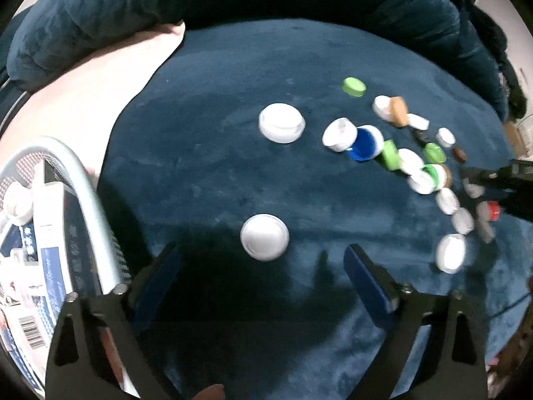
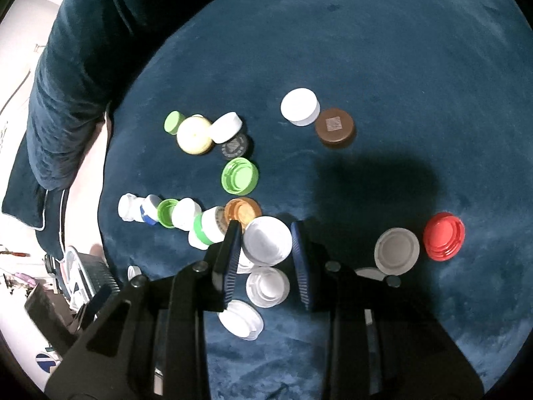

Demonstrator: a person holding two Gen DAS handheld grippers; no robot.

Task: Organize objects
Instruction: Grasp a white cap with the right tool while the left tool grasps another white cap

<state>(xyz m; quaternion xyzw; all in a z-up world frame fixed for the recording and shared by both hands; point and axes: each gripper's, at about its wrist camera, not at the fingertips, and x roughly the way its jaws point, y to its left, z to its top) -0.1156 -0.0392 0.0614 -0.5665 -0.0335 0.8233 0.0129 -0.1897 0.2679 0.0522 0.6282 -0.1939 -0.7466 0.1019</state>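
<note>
**Bottle caps scattered on blue velvet**

A plush, dark blue velvety cushion (image 2: 399,66) fills the scene, its nap brushed in soft swirls. At its left edge sits a round grey mesh basket (image 1: 83,200) with a smooth tubular rim, holding cartons and a white cap or two.

The left gripper (image 1: 263,266), black-framed with flat blue pads, hangs with its jaws spread wide and nothing between them; a smooth domed white lid (image 1: 265,236) lies on the velvet just beyond its fingertips. Farther off rests a larger white lid (image 1: 281,127) with a stepped rim.

The right gripper (image 2: 266,236) is clenched on a wide white cap (image 2: 267,240), its ribbed blue pads pressing both sides. Under it lie two more white caps, hollow sides up. To the right are a grey cap (image 2: 396,251) and a ridged red cap (image 2: 444,236); farther away, a flat brown cap (image 2: 335,127) touches a white cap (image 2: 299,106). To the left, a jumble of small round caps: a green cap (image 2: 240,175) showing its threads, an amber cap (image 2: 243,211), a cream cap (image 2: 195,134).
</note>
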